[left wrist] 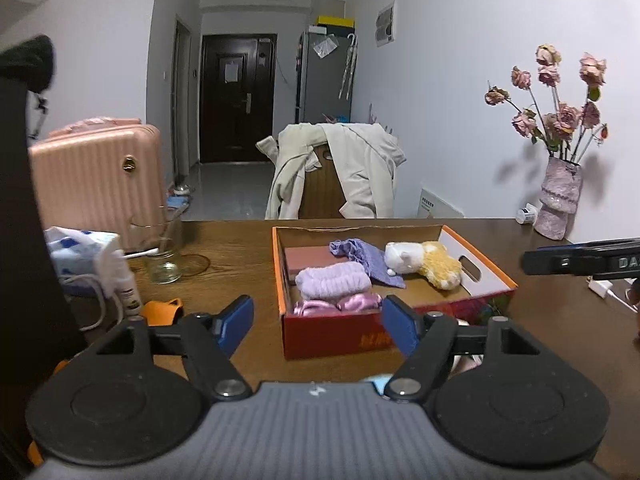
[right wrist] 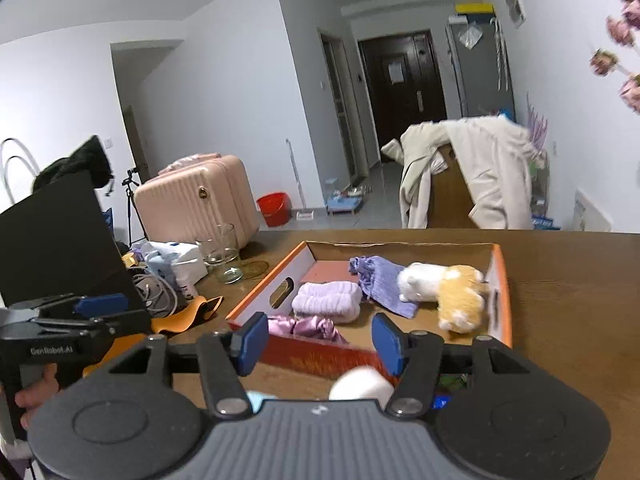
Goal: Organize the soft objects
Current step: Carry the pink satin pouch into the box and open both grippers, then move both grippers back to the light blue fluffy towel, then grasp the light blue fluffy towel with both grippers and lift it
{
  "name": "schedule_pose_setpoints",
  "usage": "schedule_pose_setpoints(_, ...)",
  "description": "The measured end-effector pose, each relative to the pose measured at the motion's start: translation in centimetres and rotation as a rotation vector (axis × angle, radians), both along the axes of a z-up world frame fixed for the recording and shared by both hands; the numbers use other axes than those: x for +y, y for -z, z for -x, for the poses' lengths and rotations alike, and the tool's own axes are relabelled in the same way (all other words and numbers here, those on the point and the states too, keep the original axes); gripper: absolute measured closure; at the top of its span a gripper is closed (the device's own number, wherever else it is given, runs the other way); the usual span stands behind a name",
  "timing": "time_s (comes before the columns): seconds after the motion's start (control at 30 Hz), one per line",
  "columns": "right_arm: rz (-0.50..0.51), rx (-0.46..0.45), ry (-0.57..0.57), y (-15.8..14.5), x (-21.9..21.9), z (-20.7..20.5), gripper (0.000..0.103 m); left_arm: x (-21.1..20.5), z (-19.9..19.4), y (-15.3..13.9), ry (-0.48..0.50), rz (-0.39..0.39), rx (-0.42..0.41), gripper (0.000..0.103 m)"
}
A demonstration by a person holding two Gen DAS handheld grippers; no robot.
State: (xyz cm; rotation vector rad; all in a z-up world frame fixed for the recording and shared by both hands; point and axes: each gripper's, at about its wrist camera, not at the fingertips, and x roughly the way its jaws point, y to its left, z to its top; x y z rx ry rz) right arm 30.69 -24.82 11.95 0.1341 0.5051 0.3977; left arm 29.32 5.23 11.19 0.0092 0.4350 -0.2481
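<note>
Behind the box's front wall (left wrist: 340, 330) — pink satin scrunchies (left wrist: 338, 305) half-hidden.

Right tongs (right wrist: 319, 338) gape empty before the box (right wrist: 503, 292).

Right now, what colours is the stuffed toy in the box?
The toy is white in front and yellow behind. The left wrist view shows it best.

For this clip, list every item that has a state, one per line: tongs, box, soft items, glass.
left tongs: open, holding nothing
right tongs: open, holding nothing
cardboard box: lidless, on the table
plush toy: lying on its side in the box
lavender towel: folded, in the box
pink satin scrunchie: in the box's near corner
glass beaker: upright
</note>
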Motion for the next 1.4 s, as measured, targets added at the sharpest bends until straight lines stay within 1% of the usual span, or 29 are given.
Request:
schedule_pose_setpoints(0.1,0.013,-0.033,0.004,0.0,-0.5,3.6,0.042,0.2,3.1,0.2,-0.006,0.001,-0.004,0.023)
schedule_pose_setpoints(0.17,0.023,-0.055,0.008,0.3,-0.7,6.1,0.039,0.3,5.1,0.6,-0.008,0.003,-0.001,0.023)
schedule_pose_setpoints(0.3,0.040,-0.068,0.020,1.8,-0.4,10.2,0.038,-0.1,8.9,1.9,-0.026,0.011,0.008,0.021)
schedule_pose_setpoints(0.47,0.029,-0.051,0.040,4.6,-0.1,14.5,0.037,-0.4,13.1,4.2,-0.045,0.061,0.027,0.017)
schedule_pose_setpoints(0.53,0.024,-0.033,0.048,5.6,-0.1,15.6,0.037,-0.5,14.1,5.1,-0.050,0.067,0.046,0.016)
schedule_pose_setpoints(0.6,0.023,-0.016,0.049,6.4,0.0,16.4,0.037,-0.6,14.5,5.6,-0.050,0.056,0.062,0.015)
schedule_pose_setpoints(0.7,0.026,0.003,0.052,7.1,0.0,16.8,0.037,-0.6,14.2,6.0,-0.062,0.041,0.075,0.014)
schedule_pose_setpoints(0.83,0.009,0.004,0.054,7.3,0.1,16.6,0.037,-0.8,13.1,6.3,-0.056,0.051,0.084,0.013)
schedule_pose_setpoints(0.9,-0.016,0.013,0.027,7.5,0.6,16.0,0.037,-1.1,12.0,6.7,-0.045,0.046,0.089,0.013)
schedule_pose_setpoints(0.97,-0.045,0.041,-0.021,8.3,1.4,14.8,0.038,-1.5,10.4,7.2,-0.039,0.034,0.100,0.013)
schedule_pose_setpoints(1.0,-0.054,0.059,-0.042,8.8,1.9,14.0,0.041,-1.6,9.7,7.5,-0.034,0.036,0.100,0.013)
schedule_pose_setpoints(1.03,-0.057,0.082,-0.057,9.3,2.6,13.0,0.046,-1.6,8.9,7.6,-0.032,0.043,0.102,0.013)
schedule_pose_setpoints(1.13,-0.056,0.143,-0.082,11.1,4.6,10.1,0.054,-1.5,6.0,8.0,-0.027,0.065,0.112,0.014)
schedule_pose_setpoints(1.17,-0.067,0.161,-0.089,11.7,5.1,9.0,0.055,-1.4,5.1,8.2,-0.024,0.073,0.111,0.016)
schedule_pose_setpoints(1.2,-0.081,0.179,-0.092,12.2,5.6,8.1,0.057,-1.4,4.0,8.3,-0.025,0.077,0.115,0.021)
schedule_pose_setpoints(1.27,-0.093,0.202,-0.071,13.0,6.2,6.2,0.057,-1.4,1.6,8.6,-0.017,0.092,0.128,0.026)
schedule_pose_setpoints(1.3,-0.085,0.202,-0.032,13.2,6.3,5.4,0.057,-1.3,0.5,8.9,-0.014,0.105,0.142,0.028)
schedule_pose_setpoints(1.33,-0.079,0.197,0.005,13.3,6.2,4.7,0.057,-1.4,-0.5,9.2,-0.008,0.118,0.156,0.029)
schedule_pose_setpoints(1.4,-0.100,0.185,0.084,13.4,5.4,3.5,0.057,-1.4,-2.4,10.0,-0.002,0.143,0.195,0.035)
